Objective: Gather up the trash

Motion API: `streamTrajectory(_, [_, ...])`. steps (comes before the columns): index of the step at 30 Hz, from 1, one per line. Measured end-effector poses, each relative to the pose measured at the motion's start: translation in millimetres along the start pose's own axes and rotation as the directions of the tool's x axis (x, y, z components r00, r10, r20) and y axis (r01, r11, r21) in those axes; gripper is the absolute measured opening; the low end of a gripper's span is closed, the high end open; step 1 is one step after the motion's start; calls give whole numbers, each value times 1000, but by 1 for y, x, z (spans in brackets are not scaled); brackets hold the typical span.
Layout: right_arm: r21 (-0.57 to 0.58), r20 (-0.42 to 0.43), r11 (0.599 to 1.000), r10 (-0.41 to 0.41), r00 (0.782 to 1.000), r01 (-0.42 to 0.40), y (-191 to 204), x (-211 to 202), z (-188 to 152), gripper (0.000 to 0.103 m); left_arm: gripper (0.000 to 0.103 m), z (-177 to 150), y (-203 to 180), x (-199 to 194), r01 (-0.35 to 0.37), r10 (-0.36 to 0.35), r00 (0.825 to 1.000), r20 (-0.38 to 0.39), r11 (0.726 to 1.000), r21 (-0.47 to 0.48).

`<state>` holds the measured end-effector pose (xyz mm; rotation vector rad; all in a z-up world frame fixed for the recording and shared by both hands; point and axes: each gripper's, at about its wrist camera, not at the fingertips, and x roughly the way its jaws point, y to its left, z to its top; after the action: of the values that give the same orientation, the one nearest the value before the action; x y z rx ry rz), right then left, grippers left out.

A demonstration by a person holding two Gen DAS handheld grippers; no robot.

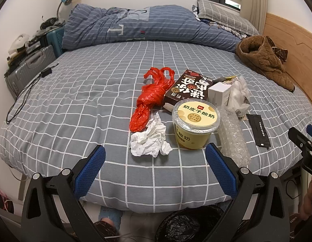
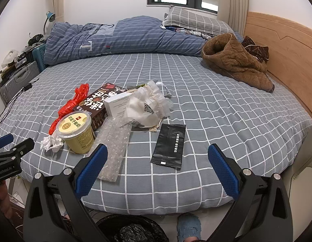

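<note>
Trash lies in a cluster on the grey checked bed (image 1: 75, 104). There is a crumpled white tissue (image 1: 149, 138), a red plastic bag (image 1: 152, 94), a yellow yogurt cup (image 1: 195, 125), a brown box (image 1: 187, 89), a white box (image 1: 219, 93), bubble wrap (image 1: 233, 139), a white plastic bag (image 2: 147, 106) and a black sachet (image 2: 170, 144). My left gripper (image 1: 156, 167) is open and empty, just short of the tissue and cup. My right gripper (image 2: 158, 165) is open and empty, near the sachet and the bubble wrap (image 2: 113, 147).
A bin with a black liner (image 1: 188, 223) stands on the floor below the bed's near edge; it also shows in the right wrist view (image 2: 133, 230). A brown coat (image 2: 236, 60) and a blue duvet (image 1: 145, 24) lie at the far side. Suitcases (image 1: 28, 68) stand left.
</note>
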<state>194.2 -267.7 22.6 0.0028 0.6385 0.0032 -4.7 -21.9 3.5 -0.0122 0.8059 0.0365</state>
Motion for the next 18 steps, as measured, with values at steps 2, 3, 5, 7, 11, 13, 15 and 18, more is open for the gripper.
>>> streamTrajectory(2, [1,0,1000,0,1000,0,0,0,0,95,97,0,0,0,0,0,1000,1,1000,1])
streamTrajectory(3, [1,-1,1000,0,1000,0,0,0,0,95,97,0,0,0,-1,1,1000,1,1000,0])
streamTrajectory(5, [2,-2,1000,1,1000,-1,0,0,0,95,97,0,0,0,1,-1,1000,1,1000,0])
streamTrajectory(7, [-1,0,1000,-1,1000,1,0,0,0,95,97,-1,1,-1,4,-4,1000,1,1000,1])
streamTrajectory(11, [3,-1,1000,4,1000,-4,0,1,0,95,97,-1,1,-1,7,-7,1000,0,1000,2])
streamTrajectory(13, [-3,-4,1000,9,1000,-9,4,1,0,95,97,-1,1,0,6,-6,1000,-3,1000,2])
streamTrajectory(15, [-14,-11,1000,18,1000,-19,10,4,0,95,97,-1,1,2,3,-3,1000,-7,1000,2])
streamTrajectory(18, [-28,-26,999,37,999,-37,22,13,0,95,97,0,4,9,-4,4,1000,-12,1000,-4])
